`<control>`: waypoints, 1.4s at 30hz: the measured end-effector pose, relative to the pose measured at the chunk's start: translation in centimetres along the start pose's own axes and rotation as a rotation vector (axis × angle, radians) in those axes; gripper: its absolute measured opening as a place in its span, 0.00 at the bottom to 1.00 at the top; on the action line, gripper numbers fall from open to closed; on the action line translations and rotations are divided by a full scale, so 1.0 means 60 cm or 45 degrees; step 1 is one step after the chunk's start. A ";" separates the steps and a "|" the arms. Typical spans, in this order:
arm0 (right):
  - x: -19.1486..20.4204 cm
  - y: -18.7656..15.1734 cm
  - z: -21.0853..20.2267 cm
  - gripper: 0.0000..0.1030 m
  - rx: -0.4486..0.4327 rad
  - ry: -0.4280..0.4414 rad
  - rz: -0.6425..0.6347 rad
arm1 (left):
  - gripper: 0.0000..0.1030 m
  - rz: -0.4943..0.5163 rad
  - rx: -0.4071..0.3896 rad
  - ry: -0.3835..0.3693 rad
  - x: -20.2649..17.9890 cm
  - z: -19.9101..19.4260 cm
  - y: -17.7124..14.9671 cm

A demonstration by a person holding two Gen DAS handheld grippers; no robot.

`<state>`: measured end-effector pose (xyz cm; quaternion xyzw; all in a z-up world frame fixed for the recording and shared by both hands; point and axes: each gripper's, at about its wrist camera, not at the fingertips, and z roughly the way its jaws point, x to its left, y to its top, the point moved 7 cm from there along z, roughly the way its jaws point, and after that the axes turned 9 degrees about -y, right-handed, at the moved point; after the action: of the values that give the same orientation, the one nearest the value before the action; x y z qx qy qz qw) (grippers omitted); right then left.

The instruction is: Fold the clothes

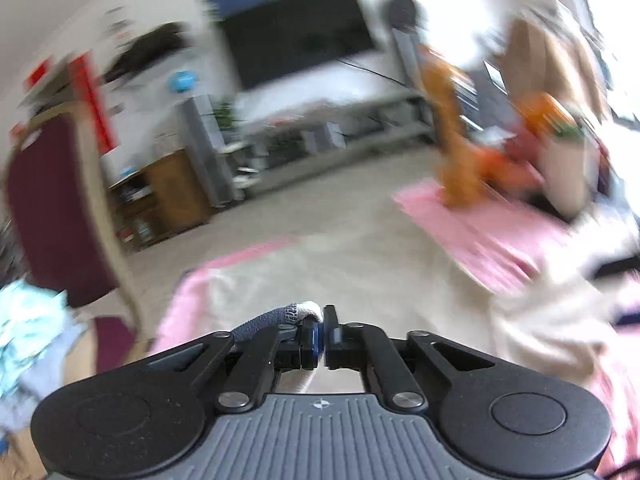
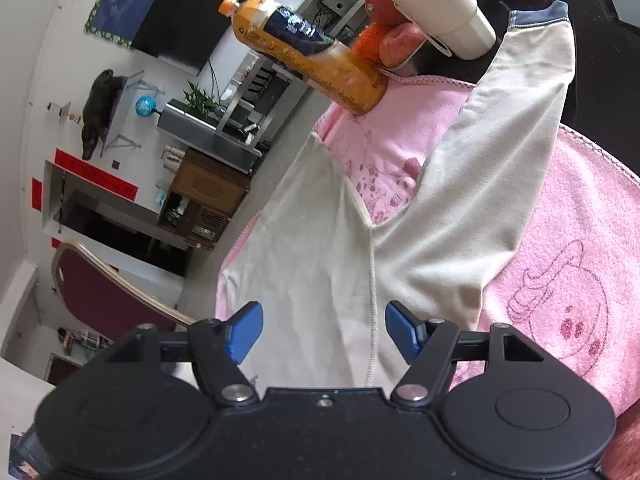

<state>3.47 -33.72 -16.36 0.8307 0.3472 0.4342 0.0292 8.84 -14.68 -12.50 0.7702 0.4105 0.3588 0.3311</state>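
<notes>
shirt [image 2: 320, 248]: matt cream cloth; towel [image 2: 560, 240]: fuzzy pink cloth; bottle [image 2: 304, 56]: glossy plastic

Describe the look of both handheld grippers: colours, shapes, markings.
Both have black linkage arms with silver pivot pins above two round black housings. The left gripper carries a ribbed grey centre plate with a small compass-like mark. The right gripper has a plain black centre and blue finger pads.

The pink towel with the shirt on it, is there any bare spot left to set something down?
Yes: the pink towel is bare on the side beyond the cream shirt sleeve, and in the wedge between sleeve and body. The far end is crowded by the orange bottle, tumbler and fruit.
</notes>
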 end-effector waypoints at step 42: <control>0.141 -0.167 0.163 0.20 -0.013 -0.575 -0.998 | 0.33 -0.325 0.670 0.262 0.305 0.053 -0.267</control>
<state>8.41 -18.59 -20.02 0.7103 0.6184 0.1998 0.2706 12.56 7.69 -21.91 0.7315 0.6139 0.2717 0.1194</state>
